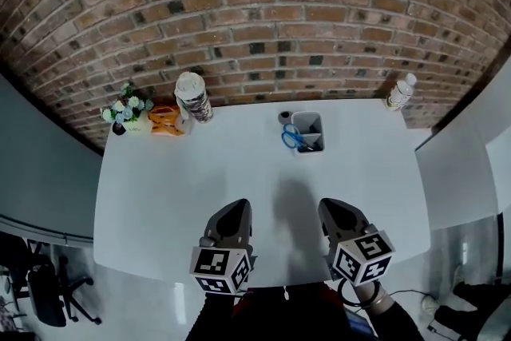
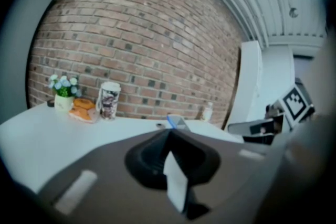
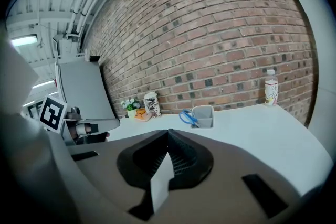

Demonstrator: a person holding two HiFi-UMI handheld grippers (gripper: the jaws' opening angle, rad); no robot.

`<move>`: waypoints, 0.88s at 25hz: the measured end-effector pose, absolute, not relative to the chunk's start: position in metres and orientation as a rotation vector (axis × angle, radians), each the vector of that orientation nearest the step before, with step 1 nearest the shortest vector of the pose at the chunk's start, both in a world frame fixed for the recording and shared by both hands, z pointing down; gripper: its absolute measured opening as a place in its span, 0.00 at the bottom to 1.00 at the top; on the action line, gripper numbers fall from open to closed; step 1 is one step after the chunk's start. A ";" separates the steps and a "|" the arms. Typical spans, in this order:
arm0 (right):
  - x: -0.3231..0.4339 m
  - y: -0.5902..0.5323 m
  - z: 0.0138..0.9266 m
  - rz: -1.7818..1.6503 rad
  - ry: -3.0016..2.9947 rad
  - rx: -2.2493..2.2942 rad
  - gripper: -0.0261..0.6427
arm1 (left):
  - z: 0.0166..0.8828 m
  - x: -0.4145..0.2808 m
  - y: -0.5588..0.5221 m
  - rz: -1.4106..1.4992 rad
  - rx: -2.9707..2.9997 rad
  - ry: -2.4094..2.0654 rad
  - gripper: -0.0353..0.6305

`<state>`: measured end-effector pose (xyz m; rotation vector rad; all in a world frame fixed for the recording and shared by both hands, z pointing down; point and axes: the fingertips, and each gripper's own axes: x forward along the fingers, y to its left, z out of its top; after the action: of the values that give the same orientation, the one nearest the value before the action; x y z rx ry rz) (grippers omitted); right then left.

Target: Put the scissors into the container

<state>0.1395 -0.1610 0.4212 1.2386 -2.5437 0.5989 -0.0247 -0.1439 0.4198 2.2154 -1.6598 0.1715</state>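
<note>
The blue-handled scissors (image 1: 292,138) stand in the grey container (image 1: 310,132) at the table's far middle, handles sticking out over its left rim. In the right gripper view the scissors (image 3: 188,117) lean from the container (image 3: 203,116) well ahead of the jaws. The left gripper view shows only a blue tip of the scissors (image 2: 171,121) and the container (image 2: 179,123) just over the jaws. My left gripper (image 1: 236,211) and right gripper (image 1: 333,210) hover near the table's front edge, far from the container. Both are shut with nothing between their jaws.
A printed paper cup (image 1: 192,97), an orange item (image 1: 164,121) and a small pot of flowers (image 1: 127,113) sit at the table's far left. A bottle (image 1: 401,92) stands at the far right corner. A brick wall (image 1: 263,4) backs the white table (image 1: 160,188).
</note>
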 end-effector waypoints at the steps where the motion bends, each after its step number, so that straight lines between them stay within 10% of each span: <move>1: 0.138 -0.158 0.420 0.592 -2.547 1.235 0.05 | 0.419 -0.028 -0.140 0.168 2.213 -1.665 0.06; 22: 0.096 -0.079 0.380 0.415 -2.653 1.197 0.05 | 0.400 -0.103 -0.042 0.106 2.167 -1.787 0.06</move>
<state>0.0955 -0.0795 0.3798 1.1965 -2.6533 0.4147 -0.1033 -0.0417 0.4000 2.1667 -1.7870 0.1057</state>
